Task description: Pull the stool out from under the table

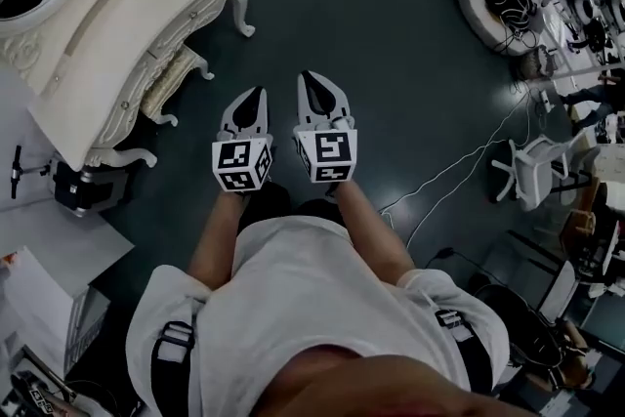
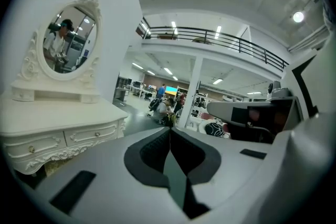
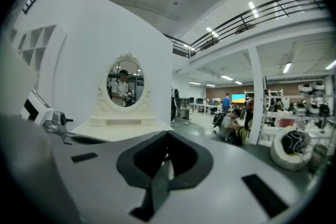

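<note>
The white carved dressing table (image 1: pixel 146 10) with an oval mirror (image 2: pixel 68 42) stands at the upper left of the head view. The stool (image 1: pixel 173 78), with a beige cushion and white curved legs, is tucked under its front edge and mostly hidden. My left gripper (image 1: pixel 256 98) and right gripper (image 1: pixel 312 79) hang side by side over the dark floor, to the right of the stool and apart from it. Both are shut with nothing between the jaws, which meet in the left gripper view (image 2: pixel 169 136) and the right gripper view (image 3: pixel 167 141).
A round white cushioned bed (image 1: pixel 498 0) lies at the upper right. A white chair (image 1: pixel 542 171) and white cables (image 1: pixel 459 161) sit on the floor to the right. A black device (image 1: pixel 83 186) rests left of the table. People (image 2: pixel 163 110) sit far off.
</note>
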`<state>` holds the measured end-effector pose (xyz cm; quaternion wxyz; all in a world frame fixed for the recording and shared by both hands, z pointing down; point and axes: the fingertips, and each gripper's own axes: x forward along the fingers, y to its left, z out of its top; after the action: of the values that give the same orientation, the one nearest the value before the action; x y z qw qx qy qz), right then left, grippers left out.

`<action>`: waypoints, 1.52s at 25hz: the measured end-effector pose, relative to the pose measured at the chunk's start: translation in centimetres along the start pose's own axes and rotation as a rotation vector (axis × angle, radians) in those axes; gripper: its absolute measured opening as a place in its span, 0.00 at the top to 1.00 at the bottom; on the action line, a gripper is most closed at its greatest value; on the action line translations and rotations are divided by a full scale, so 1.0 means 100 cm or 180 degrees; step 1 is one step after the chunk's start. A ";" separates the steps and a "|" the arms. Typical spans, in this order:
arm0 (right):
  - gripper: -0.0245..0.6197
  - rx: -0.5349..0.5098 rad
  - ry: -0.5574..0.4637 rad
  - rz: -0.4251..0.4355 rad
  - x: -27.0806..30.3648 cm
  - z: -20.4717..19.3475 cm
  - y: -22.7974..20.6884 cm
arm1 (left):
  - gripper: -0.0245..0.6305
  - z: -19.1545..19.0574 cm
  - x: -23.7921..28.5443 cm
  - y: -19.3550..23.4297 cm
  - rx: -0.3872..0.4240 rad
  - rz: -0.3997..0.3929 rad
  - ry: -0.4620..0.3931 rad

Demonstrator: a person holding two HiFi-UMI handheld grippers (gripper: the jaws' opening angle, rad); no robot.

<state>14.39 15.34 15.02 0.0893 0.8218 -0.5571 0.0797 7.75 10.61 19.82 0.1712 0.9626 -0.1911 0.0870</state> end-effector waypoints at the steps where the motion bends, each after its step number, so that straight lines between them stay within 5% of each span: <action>1: 0.94 -0.0027 0.0027 0.0059 0.009 0.000 0.004 | 0.95 0.001 0.002 0.008 -0.0030 0.0063 0.0000; 10: 0.94 -0.0218 0.0137 0.0822 0.082 0.004 0.040 | 0.95 0.004 0.019 0.058 -0.0241 0.0669 -0.0039; 20: 0.94 -0.0336 0.0012 0.2026 0.125 0.012 0.074 | 0.95 -0.006 0.008 0.088 -0.0451 0.1792 -0.0159; 27: 0.94 -0.0511 0.0371 0.2483 0.135 -0.064 0.083 | 0.95 -0.071 -0.023 0.105 -0.0644 0.2444 0.0007; 38: 0.94 -0.1018 0.1016 0.2854 0.179 -0.214 0.107 | 0.95 -0.185 -0.035 0.181 -0.0913 0.2799 0.0019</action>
<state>10.37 0.38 40.54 0.2553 0.4552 -0.8400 0.1486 -4.53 2.75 41.48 0.2501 0.7564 -0.5909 0.1269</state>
